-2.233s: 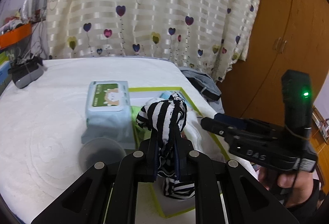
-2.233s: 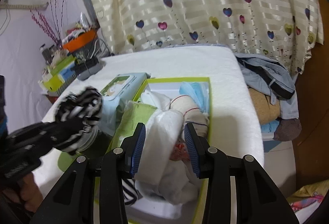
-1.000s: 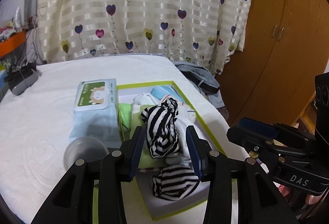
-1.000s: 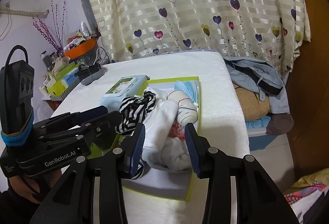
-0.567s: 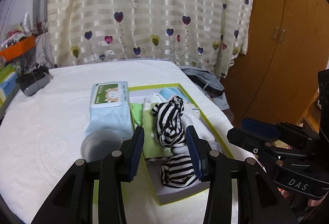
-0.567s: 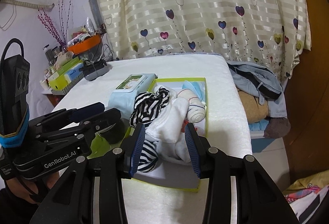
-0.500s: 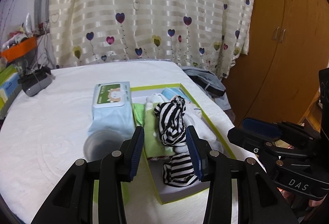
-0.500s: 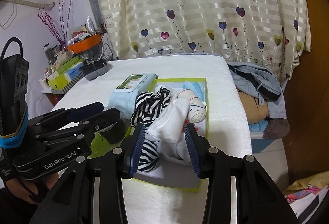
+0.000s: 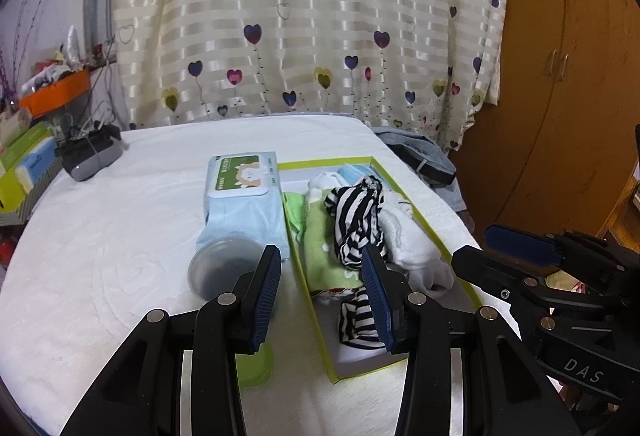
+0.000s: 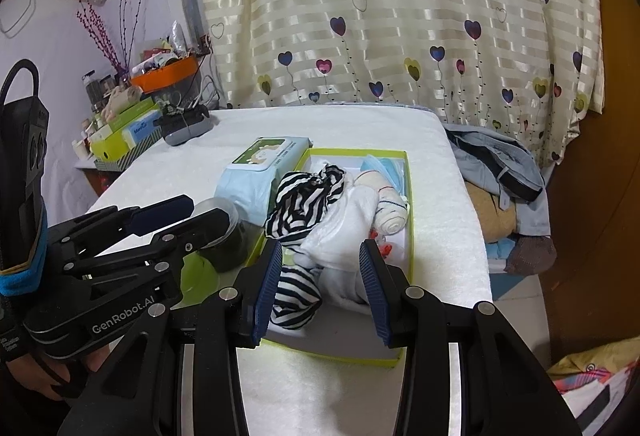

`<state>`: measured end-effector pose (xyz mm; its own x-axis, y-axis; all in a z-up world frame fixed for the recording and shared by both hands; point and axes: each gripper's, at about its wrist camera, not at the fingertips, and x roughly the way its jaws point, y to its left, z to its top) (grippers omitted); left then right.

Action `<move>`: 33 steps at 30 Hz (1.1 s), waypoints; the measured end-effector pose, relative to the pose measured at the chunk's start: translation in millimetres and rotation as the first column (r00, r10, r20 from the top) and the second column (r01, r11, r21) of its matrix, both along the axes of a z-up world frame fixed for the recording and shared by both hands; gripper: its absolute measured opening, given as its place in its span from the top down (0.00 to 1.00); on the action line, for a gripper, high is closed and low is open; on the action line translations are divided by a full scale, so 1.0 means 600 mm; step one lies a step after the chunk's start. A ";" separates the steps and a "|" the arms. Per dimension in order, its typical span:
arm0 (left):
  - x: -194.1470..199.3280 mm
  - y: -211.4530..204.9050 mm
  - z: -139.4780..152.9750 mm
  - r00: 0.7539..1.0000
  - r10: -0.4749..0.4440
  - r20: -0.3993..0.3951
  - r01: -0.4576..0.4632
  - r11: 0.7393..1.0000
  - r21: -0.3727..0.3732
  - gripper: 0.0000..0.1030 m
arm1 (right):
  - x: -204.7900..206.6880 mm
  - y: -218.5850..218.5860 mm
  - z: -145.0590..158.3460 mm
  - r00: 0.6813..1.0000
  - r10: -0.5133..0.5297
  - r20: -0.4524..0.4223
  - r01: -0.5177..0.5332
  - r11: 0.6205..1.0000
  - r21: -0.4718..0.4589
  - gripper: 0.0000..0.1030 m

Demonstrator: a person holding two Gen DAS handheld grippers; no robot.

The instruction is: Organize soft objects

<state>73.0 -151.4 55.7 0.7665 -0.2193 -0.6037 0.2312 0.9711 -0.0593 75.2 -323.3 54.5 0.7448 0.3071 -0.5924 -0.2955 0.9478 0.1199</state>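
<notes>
In the green box (image 10: 401,355), striped socks (image 10: 303,202); both jaws apparently empty.

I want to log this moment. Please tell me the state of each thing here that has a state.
left gripper: open, empty
right gripper: open, empty
green-rimmed box: open, full of soft items
striped cloth: crumpled, lying in the box
wet wipes pack: flap closed, beside the box

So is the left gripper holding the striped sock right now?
No, the left gripper is open and empty, and the striped sock lies on the pile in the green box.
</notes>
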 end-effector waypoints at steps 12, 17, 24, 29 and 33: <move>-0.021 0.013 -0.004 0.999 0.038 0.003 -0.038 0.999 0.023 0.60 | -0.020 0.023 0.000 1.000 -0.018 0.007 0.018 0.999 -0.048 0.60; -0.029 0.020 -0.006 0.999 0.043 -0.002 -0.043 0.999 0.024 0.60 | -0.031 0.036 -0.007 1.000 -0.019 0.000 0.019 0.998 -0.062 0.60; -0.052 0.035 -0.026 0.998 0.052 -0.034 -0.052 0.999 0.017 0.60 | -0.049 0.046 -0.019 1.000 -0.017 -0.010 0.016 0.997 -0.073 0.60; -0.068 0.044 -0.034 0.997 0.062 -0.035 -0.061 0.998 0.026 0.60 | -0.062 0.055 -0.030 1.000 -0.017 -0.016 0.015 0.996 -0.082 0.60; -0.079 0.048 -0.038 0.997 0.061 -0.041 -0.060 0.998 0.027 0.60 | -0.070 0.063 -0.040 1.000 -0.013 -0.026 0.010 0.996 -0.089 0.60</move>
